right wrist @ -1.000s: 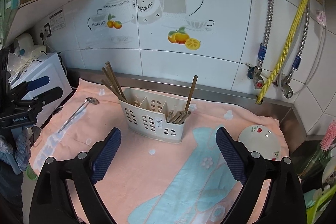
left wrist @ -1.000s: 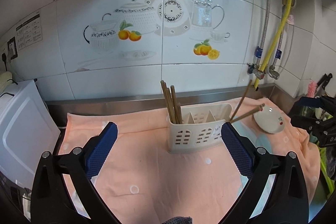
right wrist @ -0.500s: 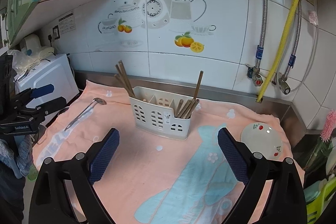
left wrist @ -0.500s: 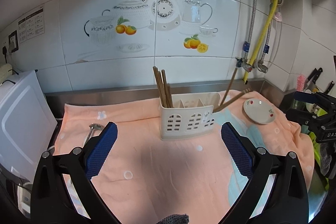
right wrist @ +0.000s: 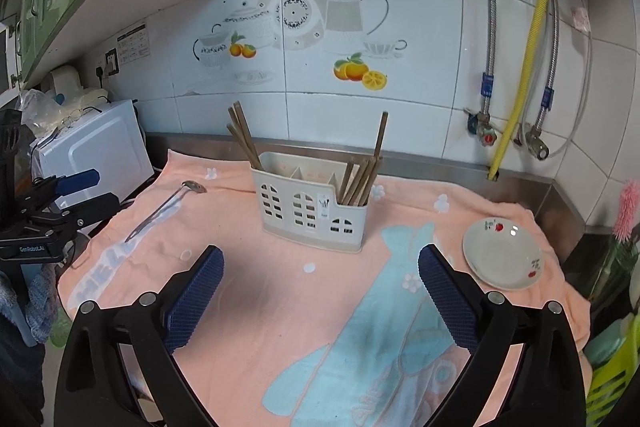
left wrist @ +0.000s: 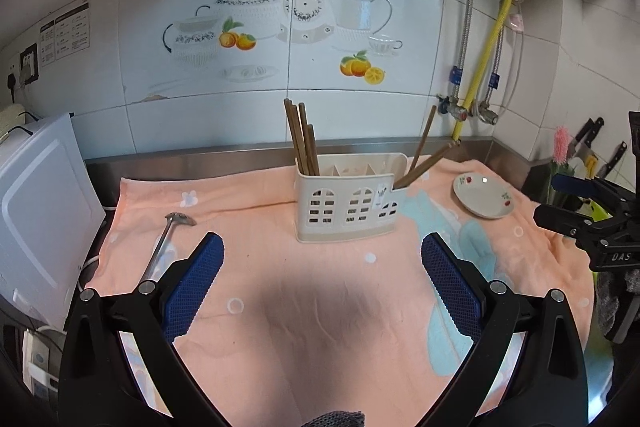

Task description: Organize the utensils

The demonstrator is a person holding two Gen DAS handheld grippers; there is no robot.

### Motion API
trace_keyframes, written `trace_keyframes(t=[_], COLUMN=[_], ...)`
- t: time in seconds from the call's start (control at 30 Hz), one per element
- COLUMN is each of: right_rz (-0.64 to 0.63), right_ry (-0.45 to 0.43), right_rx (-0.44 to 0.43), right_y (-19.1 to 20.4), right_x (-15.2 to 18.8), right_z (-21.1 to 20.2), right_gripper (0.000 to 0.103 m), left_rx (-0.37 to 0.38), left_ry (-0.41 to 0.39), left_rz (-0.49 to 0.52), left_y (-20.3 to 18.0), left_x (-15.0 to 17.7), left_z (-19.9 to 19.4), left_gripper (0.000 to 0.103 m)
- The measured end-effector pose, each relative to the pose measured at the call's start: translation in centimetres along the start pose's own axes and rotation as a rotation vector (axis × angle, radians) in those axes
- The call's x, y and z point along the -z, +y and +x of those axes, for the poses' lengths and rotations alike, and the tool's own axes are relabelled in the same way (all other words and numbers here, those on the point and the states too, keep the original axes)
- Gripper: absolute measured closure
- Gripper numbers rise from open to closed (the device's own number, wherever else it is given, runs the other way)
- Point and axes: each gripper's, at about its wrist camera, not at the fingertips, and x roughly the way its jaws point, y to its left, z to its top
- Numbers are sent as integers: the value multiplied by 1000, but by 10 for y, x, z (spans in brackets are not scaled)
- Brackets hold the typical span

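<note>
A cream utensil caddy [left wrist: 350,201] stands on a peach towel [left wrist: 304,291]; it also shows in the right wrist view [right wrist: 310,207]. Brown chopsticks stand in its left end [left wrist: 303,141] and right end [left wrist: 420,159]. A metal spoon [left wrist: 164,245] lies on the towel to the caddy's left, also seen in the right wrist view [right wrist: 164,209]. My left gripper [left wrist: 320,275] is open and empty, short of the caddy. My right gripper [right wrist: 318,279] is open and empty, also short of the caddy.
A small white saucer [left wrist: 482,195] lies right of the caddy. A white appliance [left wrist: 36,211] stands at the left edge. Pipes and a yellow hose [right wrist: 520,67] run down the tiled wall. Knives [left wrist: 592,143] stand at the far right.
Both grippers have drawn back and up from the caddy, which now looks smaller. The spoon has come into the left wrist view. Both stay open.
</note>
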Motion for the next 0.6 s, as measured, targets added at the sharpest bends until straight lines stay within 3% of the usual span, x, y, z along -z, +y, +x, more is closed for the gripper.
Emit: trace_keyframes(t=[0.6], right_rz=[-32], right_ry=[-69], right_rx=[73], right_y=[19], right_x=[42], right_z=[-10], right_gripper=[7], left_rx=[35], left_ry=[20], left_rz=[7], left_y=[-5], left_x=[41], left_z=[-4], left_gripper=[5])
